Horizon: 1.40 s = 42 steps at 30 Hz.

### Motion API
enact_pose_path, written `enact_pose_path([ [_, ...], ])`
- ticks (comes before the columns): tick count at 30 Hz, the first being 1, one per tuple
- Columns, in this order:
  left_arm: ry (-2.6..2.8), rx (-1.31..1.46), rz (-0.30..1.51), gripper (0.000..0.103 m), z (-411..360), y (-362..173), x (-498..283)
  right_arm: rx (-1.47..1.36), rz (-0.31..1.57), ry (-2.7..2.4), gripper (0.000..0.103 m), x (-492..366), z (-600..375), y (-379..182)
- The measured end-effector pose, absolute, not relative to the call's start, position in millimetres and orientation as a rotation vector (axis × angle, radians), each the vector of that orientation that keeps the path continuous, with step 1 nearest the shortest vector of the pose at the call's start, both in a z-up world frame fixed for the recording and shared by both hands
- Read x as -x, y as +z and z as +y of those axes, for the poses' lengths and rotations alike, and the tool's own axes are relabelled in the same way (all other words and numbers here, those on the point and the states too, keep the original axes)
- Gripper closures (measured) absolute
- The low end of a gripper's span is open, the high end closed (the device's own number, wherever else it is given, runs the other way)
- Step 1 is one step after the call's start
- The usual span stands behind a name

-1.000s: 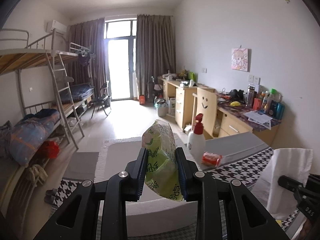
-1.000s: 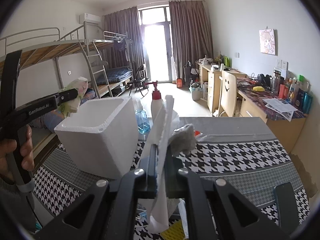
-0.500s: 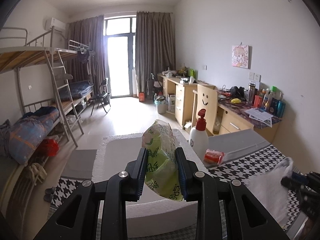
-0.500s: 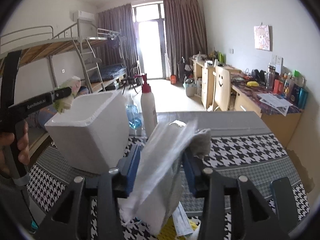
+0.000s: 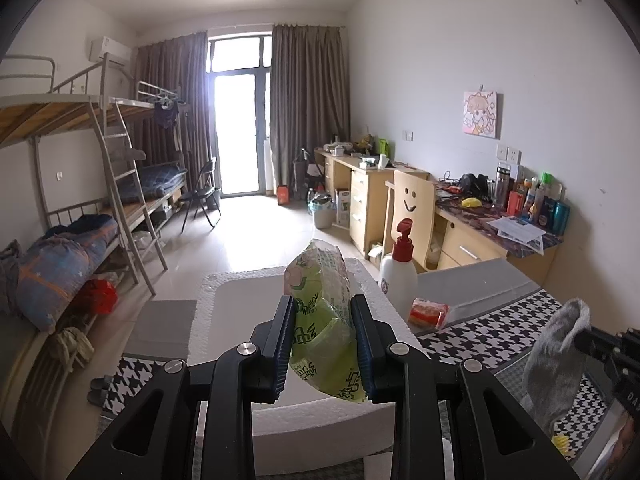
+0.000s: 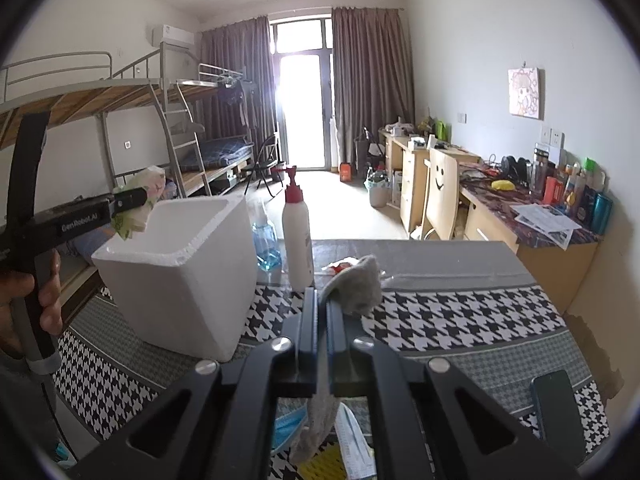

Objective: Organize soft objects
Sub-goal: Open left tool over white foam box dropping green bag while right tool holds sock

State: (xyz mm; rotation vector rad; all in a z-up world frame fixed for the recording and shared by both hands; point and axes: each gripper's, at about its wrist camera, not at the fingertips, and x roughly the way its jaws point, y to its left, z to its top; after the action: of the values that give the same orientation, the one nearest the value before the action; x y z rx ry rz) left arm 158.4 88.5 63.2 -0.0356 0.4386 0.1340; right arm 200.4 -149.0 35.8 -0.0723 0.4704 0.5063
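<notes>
The left gripper [image 5: 322, 338] is clamped on a crinkly green-and-white plastic packet of tissues [image 5: 324, 320], held above the open mouth of the white foam box [image 5: 208, 320]. The packet looks light and squashy; its slick wrapper bulges between the pads, so a grip across its middle, as here, seems safest against slipping. The right gripper [image 6: 322, 312] is pinched nearly closed on a limp grey sock [image 6: 356, 286], which droops from both ends of the jaws above the houndstooth tablecloth [image 6: 460, 320]. The sock is soft and floppy, so it will likely trail and could catch on the box rim.

Just beside the box stand a white pump bottle with a red top [image 6: 297, 236] and a blue spray bottle [image 6: 265, 242], near enough to knock. A small red-and-white packet [image 5: 430, 312] lies by the pump bottle. Below the right gripper lie a yellow item and what may be a blue face mask, blurred. A dark phone [image 6: 558, 408] rests at the table's near right.
</notes>
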Motion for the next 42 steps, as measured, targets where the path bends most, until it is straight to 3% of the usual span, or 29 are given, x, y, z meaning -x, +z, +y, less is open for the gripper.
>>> enact_pose_path([
  [31,0.193,0.017,0.469,0.073,96.3,58.1,-167.9,0.151,0.357,0.643,0.097,-206.2,-89.4,99.9],
  [34,0.195,0.016,0.485,0.069,100.0,55.4,-171.7,0.16,0.343,0.655,0.097,-205.6,-84.3,105.8],
  [36,0.207,0.014,0.497,0.055,102.2,52.9,-173.8,0.162,0.337,0.664,0.097,-205.9,-80.1,109.8],
  [38,0.211,0.018,0.491,0.032,105.1,51.7,-172.2,0.165,0.331,0.667,0.097,-206.9,-76.3,112.5],
  [42,0.236,0.022,0.47,0.015,110.3,52.3,-167.0,0.172,0.329,0.676,0.097,-211.0,-68.6,116.2],
])
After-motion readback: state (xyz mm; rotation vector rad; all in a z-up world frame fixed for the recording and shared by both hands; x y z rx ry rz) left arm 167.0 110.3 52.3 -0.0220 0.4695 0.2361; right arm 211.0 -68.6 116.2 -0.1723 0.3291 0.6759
